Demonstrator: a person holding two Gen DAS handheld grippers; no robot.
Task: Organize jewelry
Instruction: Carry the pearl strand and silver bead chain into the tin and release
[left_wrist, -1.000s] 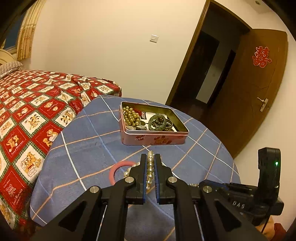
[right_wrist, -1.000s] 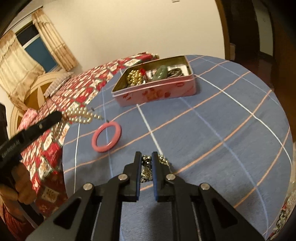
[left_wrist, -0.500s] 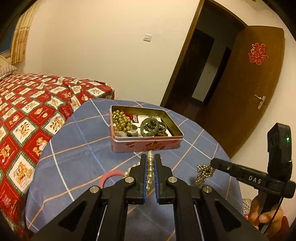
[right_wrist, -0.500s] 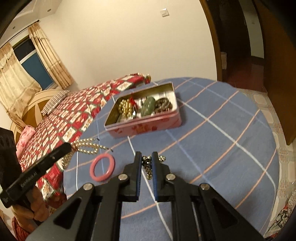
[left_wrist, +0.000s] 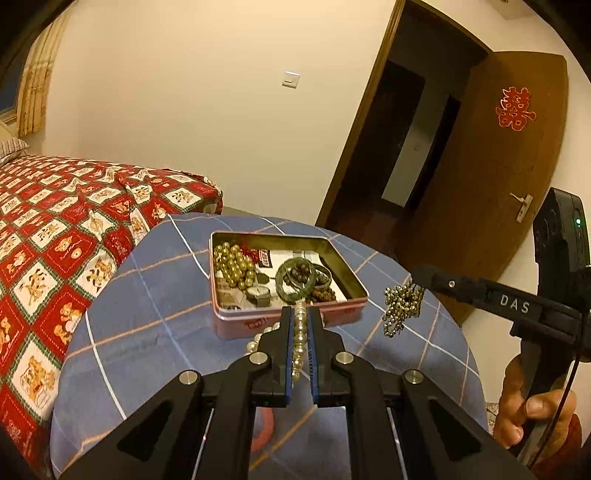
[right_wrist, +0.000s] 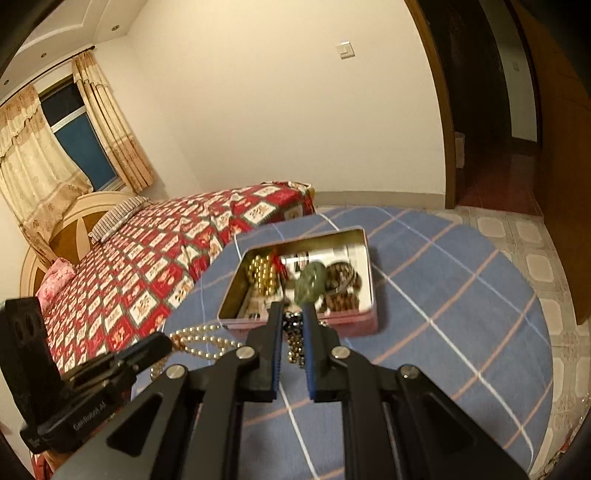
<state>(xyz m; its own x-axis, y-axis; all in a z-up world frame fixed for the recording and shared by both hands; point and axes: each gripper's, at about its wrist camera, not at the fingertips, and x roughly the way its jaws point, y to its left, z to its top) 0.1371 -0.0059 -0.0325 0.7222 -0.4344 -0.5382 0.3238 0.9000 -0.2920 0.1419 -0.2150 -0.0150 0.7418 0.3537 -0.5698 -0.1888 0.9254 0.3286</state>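
Two strings are being carried to the tin (left_wrist: 288, 321), pearls (left_wrist: 300, 332) pinched by the left hand-held gripper (left_wrist: 300, 314), chain (right_wrist: 295, 341) pinched by the right hand-held gripper (right_wrist: 293, 314); next, they should be dropped inside.

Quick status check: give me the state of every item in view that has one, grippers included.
Left gripper: shut on the pearl necklace, strand hanging clear of the table.
Right gripper: shut on the dark bead chain, which dangles in the air.
Pink tin: open, no lid on, already holding jewelry.
Green bangle: lying inside the tin.
Door: open.
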